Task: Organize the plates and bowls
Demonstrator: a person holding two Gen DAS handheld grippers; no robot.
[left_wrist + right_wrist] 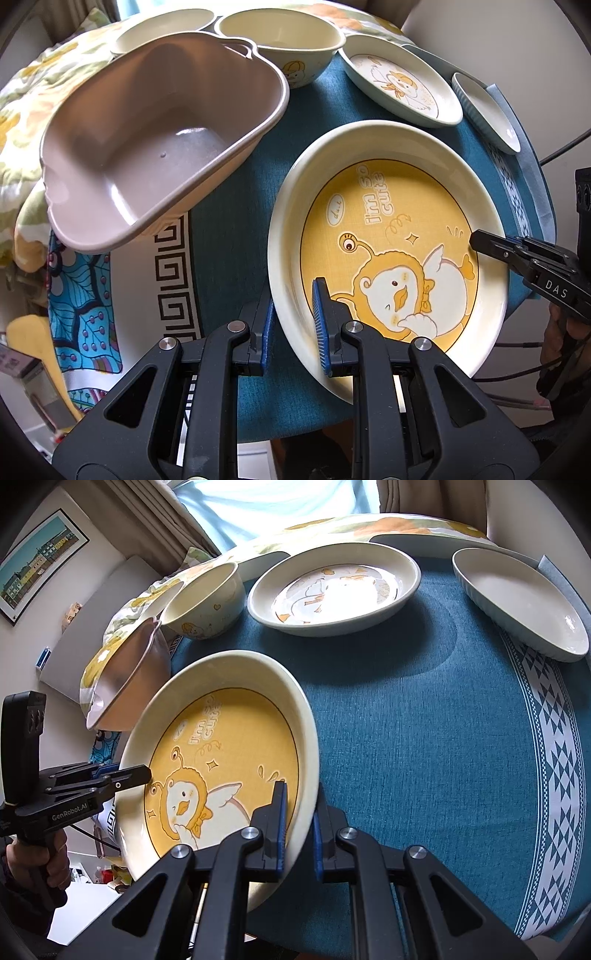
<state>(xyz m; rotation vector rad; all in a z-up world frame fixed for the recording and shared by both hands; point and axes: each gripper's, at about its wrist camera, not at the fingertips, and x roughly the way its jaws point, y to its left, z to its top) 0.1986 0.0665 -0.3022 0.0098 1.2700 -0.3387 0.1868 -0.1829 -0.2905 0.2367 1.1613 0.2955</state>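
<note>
A large yellow cartoon plate (391,236) is lifted and tilted above the teal tablecloth (424,720). My left gripper (293,325) is shut on the plate's near-left rim. My right gripper (299,827) is shut on the opposite rim of the same plate (221,760); it shows in the left wrist view (491,243) at the right. A taupe plastic basin (159,147) stands tilted at the left. A cartoon bowl (284,40), a pale duck plate (402,85) and a white ribbed oval dish (487,110) stand at the back.
A flowered quilt (33,96) lies behind and left of the basin. Another cream dish (166,26) sits at the far back. The cloth's white patterned border (554,738) runs along the right edge. Cables (517,380) hang at the right.
</note>
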